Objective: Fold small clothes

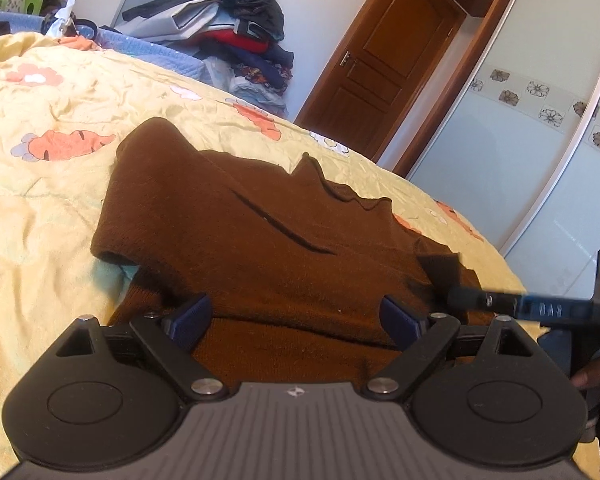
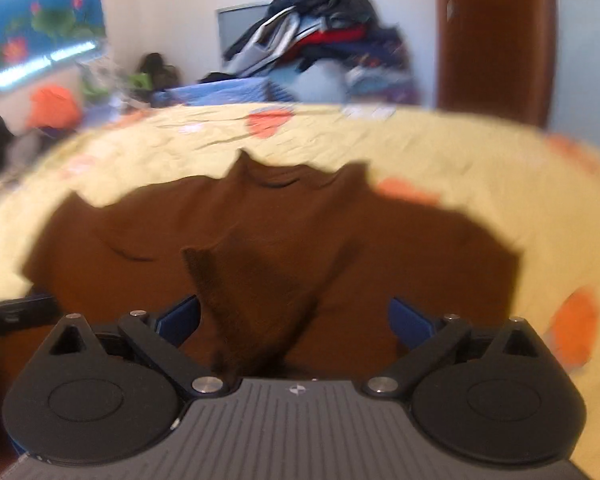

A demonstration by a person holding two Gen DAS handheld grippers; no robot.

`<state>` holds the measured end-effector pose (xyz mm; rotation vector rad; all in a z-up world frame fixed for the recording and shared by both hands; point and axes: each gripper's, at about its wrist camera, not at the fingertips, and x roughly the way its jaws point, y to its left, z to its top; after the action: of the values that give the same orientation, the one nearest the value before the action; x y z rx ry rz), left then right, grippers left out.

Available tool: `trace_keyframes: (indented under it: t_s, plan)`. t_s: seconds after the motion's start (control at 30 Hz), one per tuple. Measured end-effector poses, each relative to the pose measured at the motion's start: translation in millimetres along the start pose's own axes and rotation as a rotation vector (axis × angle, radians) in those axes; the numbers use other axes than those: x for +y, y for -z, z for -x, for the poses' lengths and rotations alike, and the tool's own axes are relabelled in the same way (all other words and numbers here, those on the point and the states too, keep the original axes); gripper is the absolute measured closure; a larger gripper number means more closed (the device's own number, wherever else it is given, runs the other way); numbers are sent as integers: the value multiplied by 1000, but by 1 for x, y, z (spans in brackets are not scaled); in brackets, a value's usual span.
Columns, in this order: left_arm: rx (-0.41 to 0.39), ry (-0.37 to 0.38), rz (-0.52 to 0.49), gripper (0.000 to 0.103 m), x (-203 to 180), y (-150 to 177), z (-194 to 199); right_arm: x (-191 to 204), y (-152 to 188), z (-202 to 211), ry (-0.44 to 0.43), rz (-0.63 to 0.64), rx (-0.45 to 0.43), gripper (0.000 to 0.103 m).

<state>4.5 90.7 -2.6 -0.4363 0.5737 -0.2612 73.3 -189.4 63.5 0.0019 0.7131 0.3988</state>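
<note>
A brown knitted sweater [image 1: 260,240] lies on the yellow bedspread [image 1: 40,200], with one sleeve folded across its body. My left gripper [image 1: 296,318] hovers low over its near part, jaws wide open, and no cloth touches the blue pads [image 1: 192,316]. In the right wrist view, which is blurred, the sweater [image 2: 400,256] fills the middle, and a raised fold of it [image 2: 256,292] stands between the open jaws of my right gripper [image 2: 296,320], clear of both pads. One black finger of the right gripper [image 1: 500,302] reaches in over the sweater's right edge.
A tall pile of clothes [image 1: 236,20] sits beyond the bed's far edge. A brown door [image 1: 384,64] and pale sliding wardrobe doors [image 1: 520,140] stand to the right. A person's hand [image 1: 596,376] grips the right tool. The bed's edge runs along the right.
</note>
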Motion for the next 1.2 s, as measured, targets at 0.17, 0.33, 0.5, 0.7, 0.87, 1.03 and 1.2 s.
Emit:
trace_keyframes:
  t_s: [0.17, 0.33, 0.5, 0.7, 0.87, 1.03, 1.2]
  plan:
    - [1, 9, 3, 7, 0, 0, 0, 2, 4, -8, -32, -2, 47, 20]
    - [1, 11, 6, 7, 1, -1, 0, 25, -1, -13, 47, 129, 24, 31]
    - [1, 11, 6, 6, 1, -1, 0, 59, 3, -16, 84, 376, 8, 31]
    - [0, 11, 6, 6, 0, -1, 0, 67, -3, -24, 5, 385, 69, 66]
    - [0, 11, 7, 6, 0, -1, 0, 2, -26, -4, -118, -53, -1, 95]
    - [0, 18, 11, 5, 0, -1, 0, -86, -6, 19, -165, -449, -50, 92]
    - [2, 18, 7, 4, -2, -1, -1, -124, 28, 8, -271, -695, 27, 45]
